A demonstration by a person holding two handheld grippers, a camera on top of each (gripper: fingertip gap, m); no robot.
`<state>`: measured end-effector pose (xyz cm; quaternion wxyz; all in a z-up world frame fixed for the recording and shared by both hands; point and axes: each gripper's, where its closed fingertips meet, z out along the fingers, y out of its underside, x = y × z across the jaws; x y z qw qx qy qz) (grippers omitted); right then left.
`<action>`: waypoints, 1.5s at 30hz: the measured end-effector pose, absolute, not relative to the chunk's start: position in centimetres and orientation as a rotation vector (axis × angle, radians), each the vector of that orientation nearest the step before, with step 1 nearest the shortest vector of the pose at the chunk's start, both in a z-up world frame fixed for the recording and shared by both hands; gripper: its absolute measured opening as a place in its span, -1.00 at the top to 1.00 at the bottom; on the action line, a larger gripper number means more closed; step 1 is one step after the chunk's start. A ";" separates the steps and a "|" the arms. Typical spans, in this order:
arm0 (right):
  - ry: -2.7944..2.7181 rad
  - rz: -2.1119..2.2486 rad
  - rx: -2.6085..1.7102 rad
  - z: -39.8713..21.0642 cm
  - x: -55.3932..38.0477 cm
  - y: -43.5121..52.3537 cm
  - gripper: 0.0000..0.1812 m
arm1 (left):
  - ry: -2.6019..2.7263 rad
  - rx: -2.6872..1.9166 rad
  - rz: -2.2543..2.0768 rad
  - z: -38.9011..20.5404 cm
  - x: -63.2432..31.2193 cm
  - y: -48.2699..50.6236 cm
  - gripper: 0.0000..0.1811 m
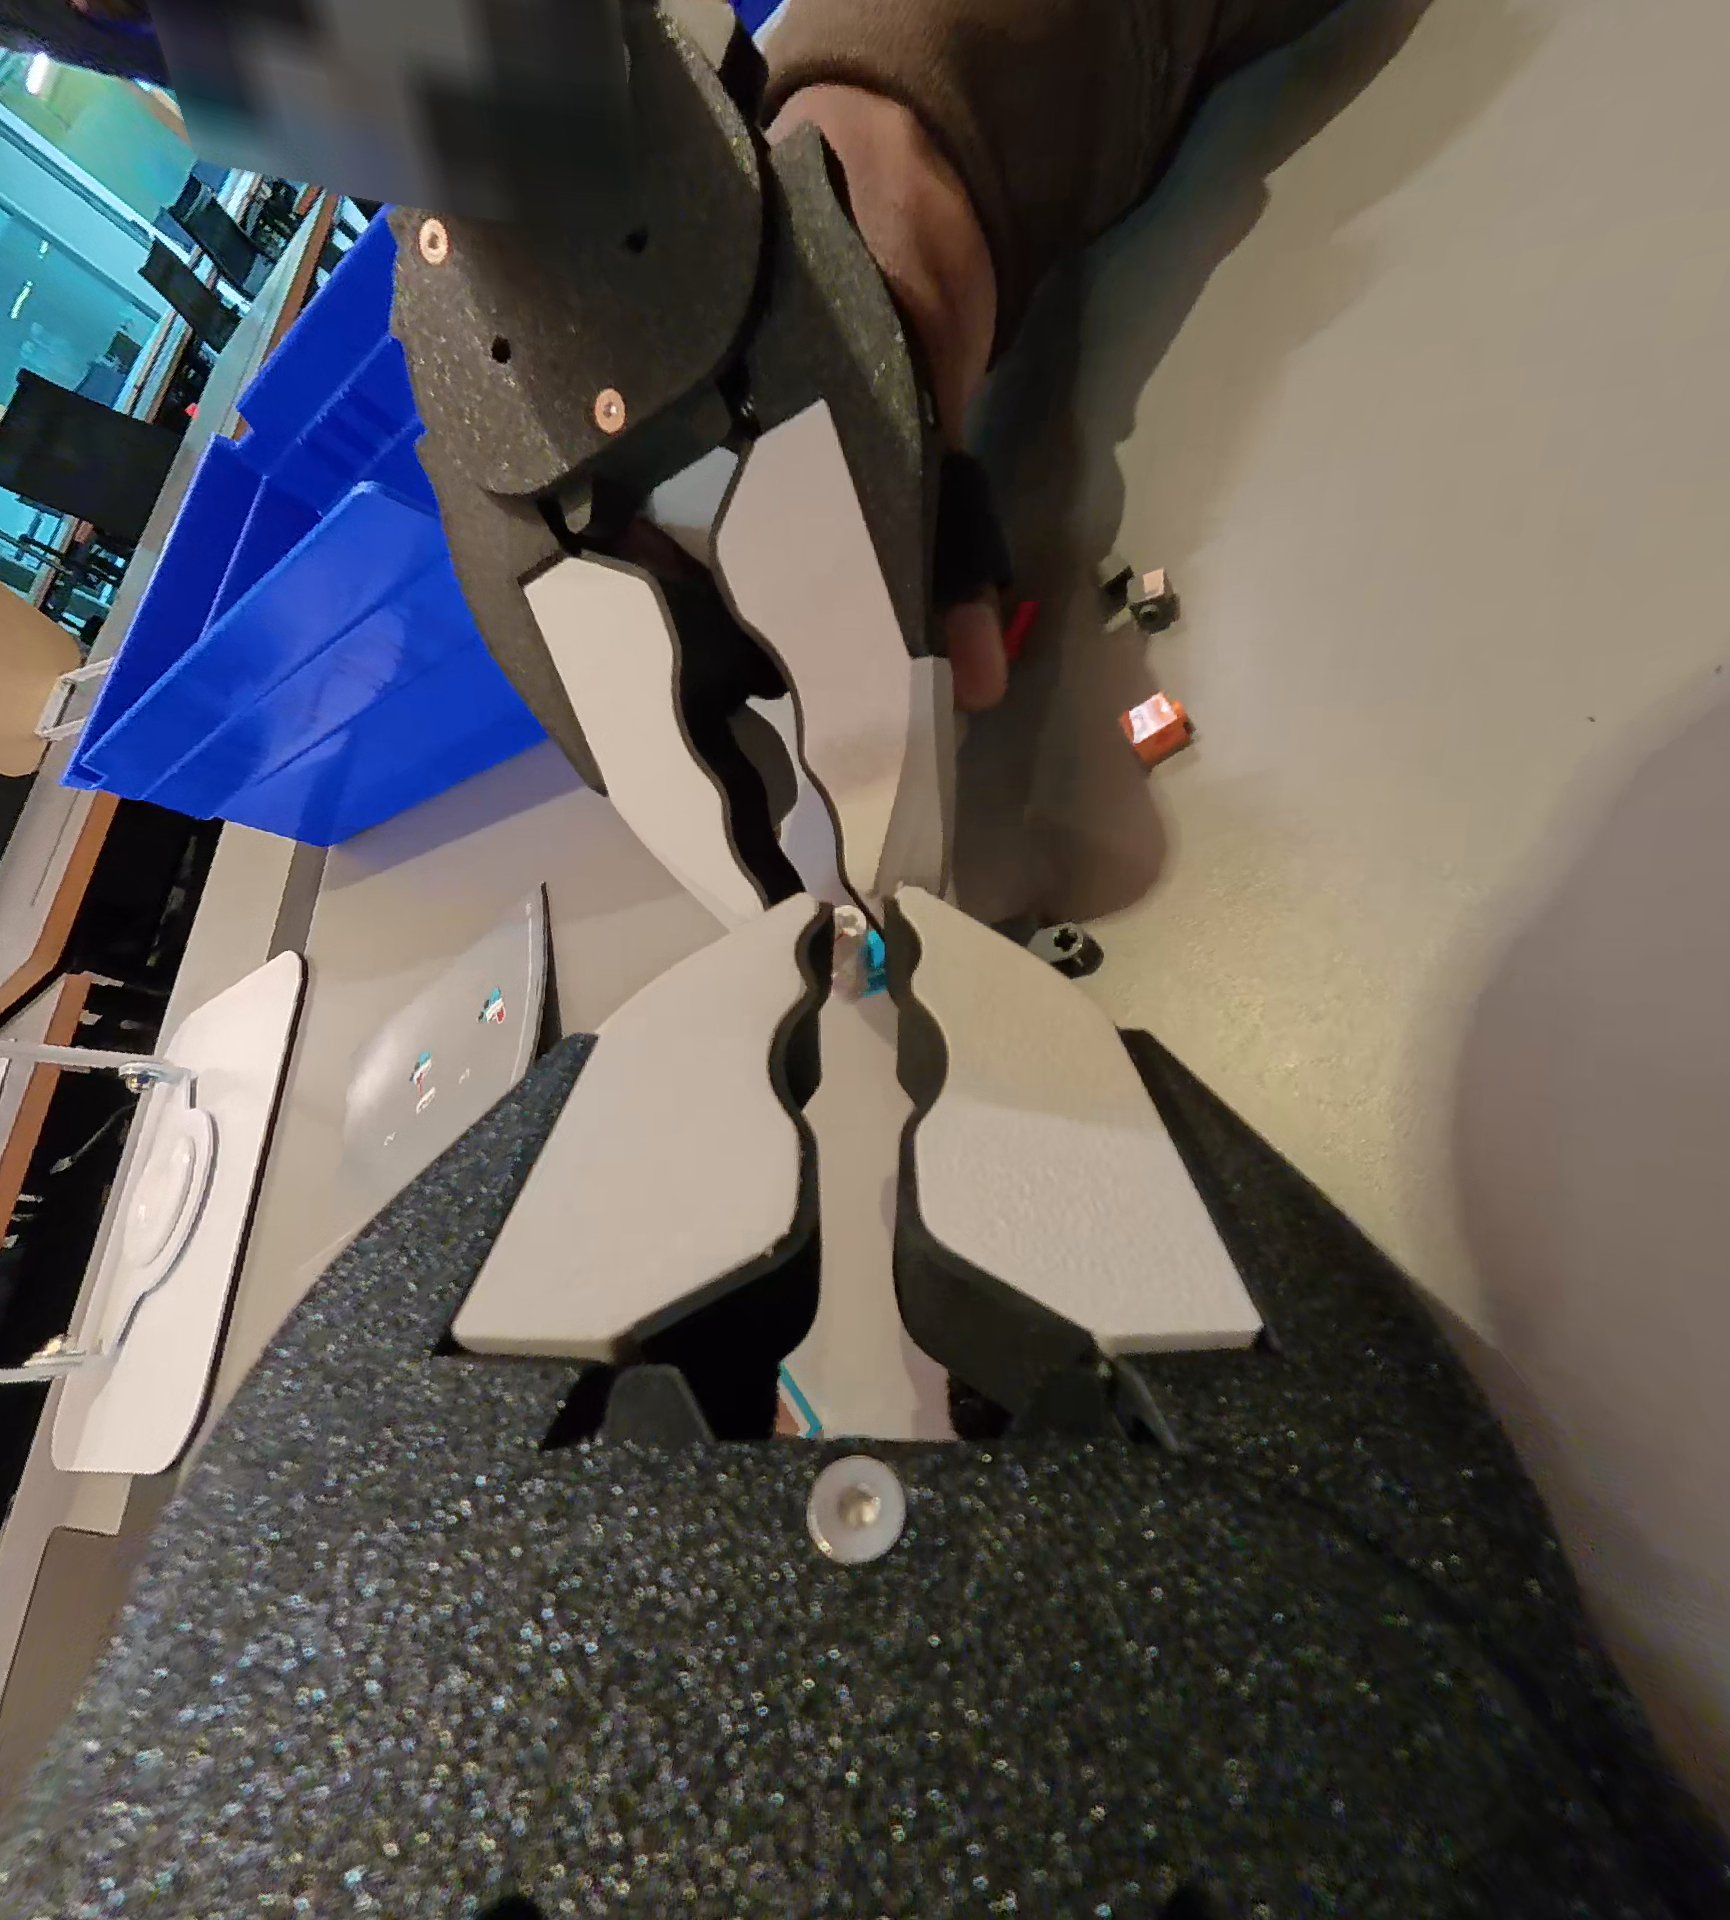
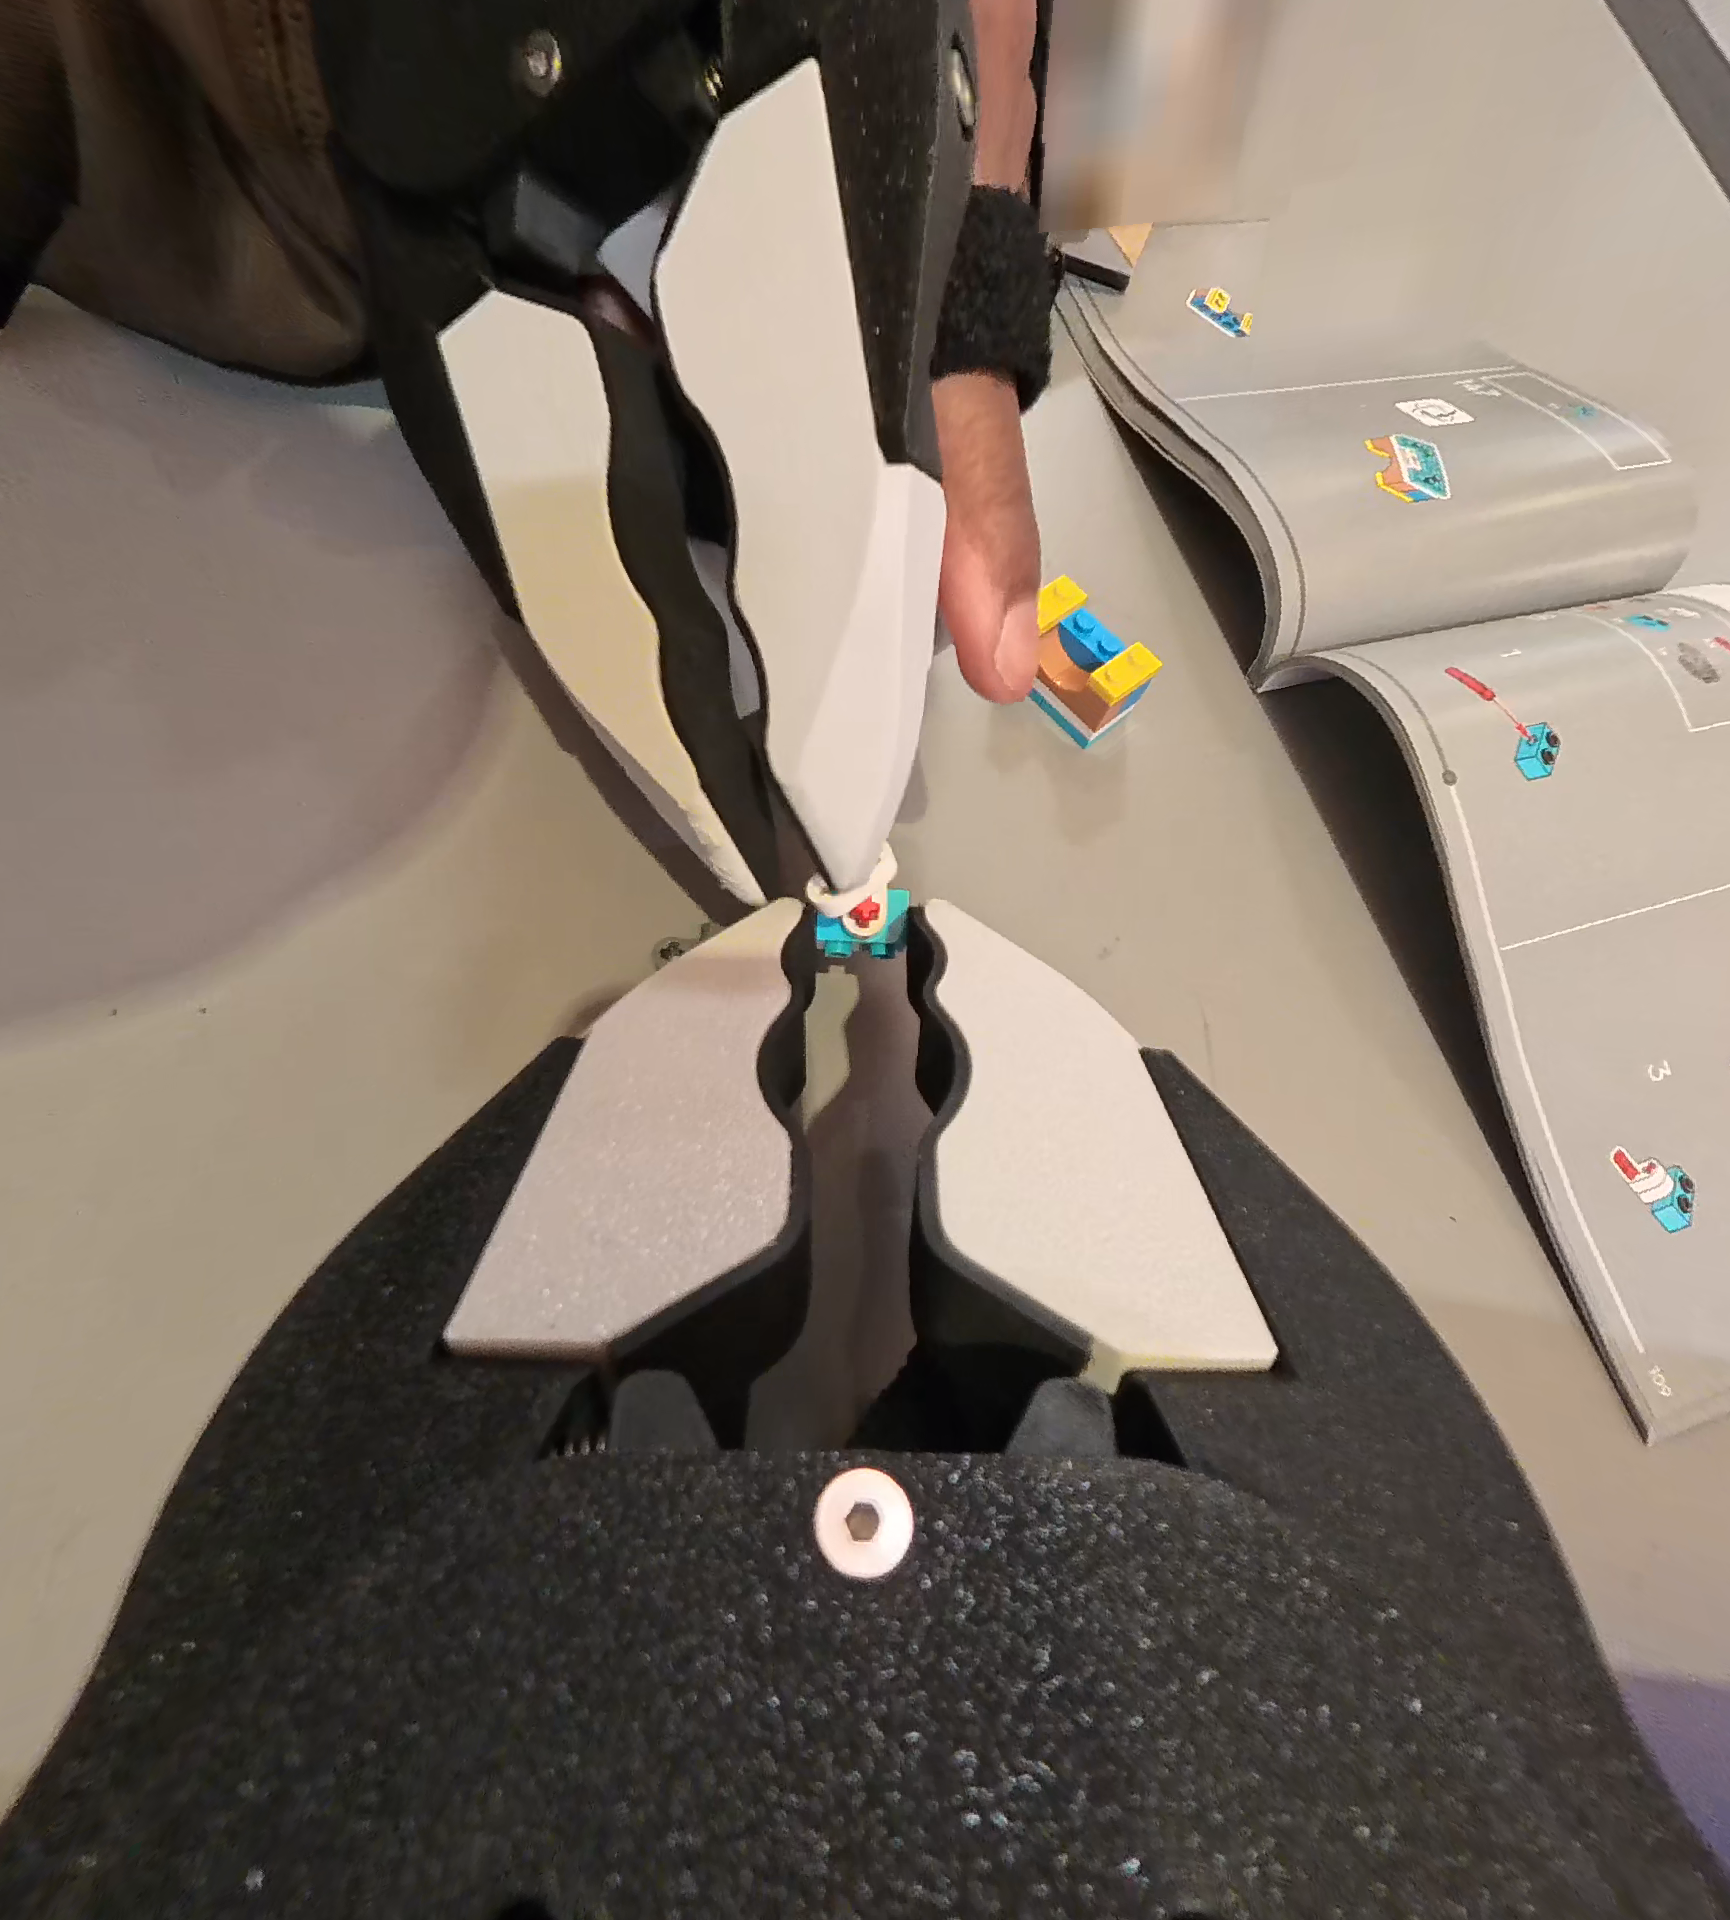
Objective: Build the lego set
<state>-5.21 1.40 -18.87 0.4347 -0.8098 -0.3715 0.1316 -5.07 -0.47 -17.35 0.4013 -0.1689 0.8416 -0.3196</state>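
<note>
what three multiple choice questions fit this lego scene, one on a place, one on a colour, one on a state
1. Where does the small build of yellow, blue and brown pieces stand?
A. on a shelf
B. on the table beside the open booklet
C. on the booklet's page

2. What colour are the storage bins?
A. red
B. blue
C. green

3. What state is the teal brick in?
A. loose on the table
B. stacked on the small build
C. held by the right gripper

Answers: B, the small build sits on bare table just left of the booklet's pages. B, the storage bins in the left wrist view are bright blue. C, the teal brick sits between the right gripper's two fingertips, off the table.
</note>
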 end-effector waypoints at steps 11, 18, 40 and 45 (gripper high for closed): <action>-0.927 0.330 -2.013 -18.9 -5.2 1.3 0.82 | 2.079 -0.502 -0.875 -16.3 -4.8 0.1 0.88; -0.925 0.334 -2.011 -18.8 -5.2 1.2 0.82 | 2.120 -0.499 -0.843 -17.0 -5.1 0.3 0.88; -0.894 0.392 -1.994 -18.2 -5.4 1.1 0.82 | 2.061 -0.232 -0.662 -17.0 -5.2 0.2 0.90; -0.898 0.390 -1.993 -18.2 -5.5 1.1 0.82 | 2.074 -0.215 -0.642 -17.4 -5.3 0.2 0.91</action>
